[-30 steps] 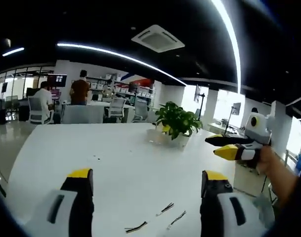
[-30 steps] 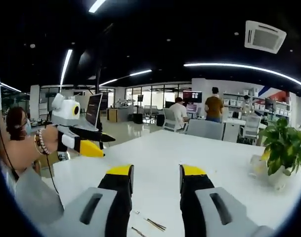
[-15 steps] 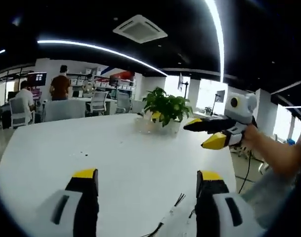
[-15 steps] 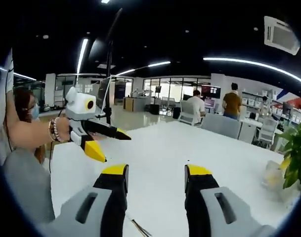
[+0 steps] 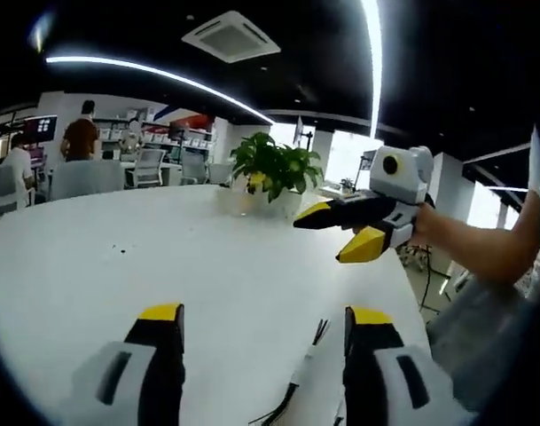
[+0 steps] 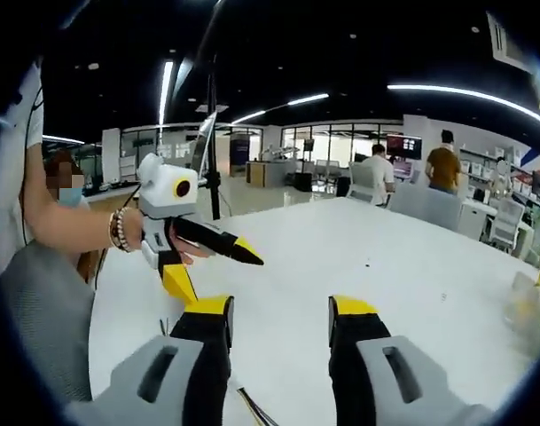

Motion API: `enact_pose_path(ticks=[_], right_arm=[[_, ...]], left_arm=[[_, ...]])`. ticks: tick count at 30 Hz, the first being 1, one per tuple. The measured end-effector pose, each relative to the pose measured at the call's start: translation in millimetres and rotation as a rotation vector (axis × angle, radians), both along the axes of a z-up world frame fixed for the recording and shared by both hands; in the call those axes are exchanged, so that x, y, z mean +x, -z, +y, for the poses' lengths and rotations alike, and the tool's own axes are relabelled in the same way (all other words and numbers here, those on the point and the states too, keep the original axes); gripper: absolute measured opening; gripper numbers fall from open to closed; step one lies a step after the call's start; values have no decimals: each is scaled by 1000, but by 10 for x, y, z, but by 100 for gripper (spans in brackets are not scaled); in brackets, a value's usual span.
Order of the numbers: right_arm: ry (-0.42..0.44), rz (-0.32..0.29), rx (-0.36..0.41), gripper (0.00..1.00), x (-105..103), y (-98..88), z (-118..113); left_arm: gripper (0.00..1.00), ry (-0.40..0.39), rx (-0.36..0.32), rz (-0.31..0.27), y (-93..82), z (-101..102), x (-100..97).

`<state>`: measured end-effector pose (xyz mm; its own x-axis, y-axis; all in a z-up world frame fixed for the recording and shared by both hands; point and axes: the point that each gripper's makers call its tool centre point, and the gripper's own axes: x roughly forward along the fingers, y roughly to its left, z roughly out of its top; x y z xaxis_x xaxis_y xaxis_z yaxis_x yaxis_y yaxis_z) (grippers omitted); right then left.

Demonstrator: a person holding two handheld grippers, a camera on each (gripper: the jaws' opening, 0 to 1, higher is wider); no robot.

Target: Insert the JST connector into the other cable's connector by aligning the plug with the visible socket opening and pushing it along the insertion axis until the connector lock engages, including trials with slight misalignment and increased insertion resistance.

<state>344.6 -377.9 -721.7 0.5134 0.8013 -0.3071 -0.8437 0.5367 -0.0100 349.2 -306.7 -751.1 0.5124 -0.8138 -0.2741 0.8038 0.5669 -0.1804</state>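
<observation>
Cables [image 5: 298, 383] lie flat on the white table [image 5: 163, 257], thin dark leads at the near edge of the left gripper view, between and just beyond the left gripper's [image 5: 262, 321] own jaws; connector ends too small to make out. Jaws stand wide apart, nothing between them, held above the tabletop. Right gripper [image 5: 344, 234] enters from the right, carried by a hand [image 5: 429, 232] and forearm, raised well clear of the table with jaws spread and bare. Potted plant [image 5: 271, 169] sits at the far side; people at desks beyond. Right gripper view: own gripper [image 6: 278, 312] also parted and empty, over bare table [image 6: 358, 257]. A sliver of one cable [image 6: 252, 410] shows at the near bottom edge between the jaws. Left gripper [image 6: 218, 264] comes in from the left, jaws splayed, nothing gripped, with a braceleted wrist [image 6: 119, 241] behind it. Judged step: approach, before any pick; neither plug nor socket is yet in hand, so mating has not begun. Next move calls for lowering each gripper to the near leads, taking one cable apiece close behind its connector housing, then bringing plug and socket face to face on one axis. Grip point matters: too far back and the lead will likely flex under insertion resistance.
</observation>
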Motion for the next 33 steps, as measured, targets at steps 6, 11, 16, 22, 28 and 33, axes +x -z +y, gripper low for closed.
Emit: enact_pose_path(ticks=[6,11,16,22,28,33], right_arm=[[-6,43,-22,39,-49,199,-26],[-111,39,114,38,-192,221,120],[-182,59,167,27,-275,316,124],[-256,67,106,23,-319,471,140],[-338,47,-28,18,-381,727,145],[-369,66,-113,18,-452,977,129]], left_arm=[[62,37,12,2,99,10,-34],[57,113,-13,27,195,-29,-150],[44,199,-112,6,207,-133,-293],[29,234,-68,-21,444,-192,-352],[25,288,-31,-10,596,-269,-455],[24,275,-21,18,711,-294,-444]])
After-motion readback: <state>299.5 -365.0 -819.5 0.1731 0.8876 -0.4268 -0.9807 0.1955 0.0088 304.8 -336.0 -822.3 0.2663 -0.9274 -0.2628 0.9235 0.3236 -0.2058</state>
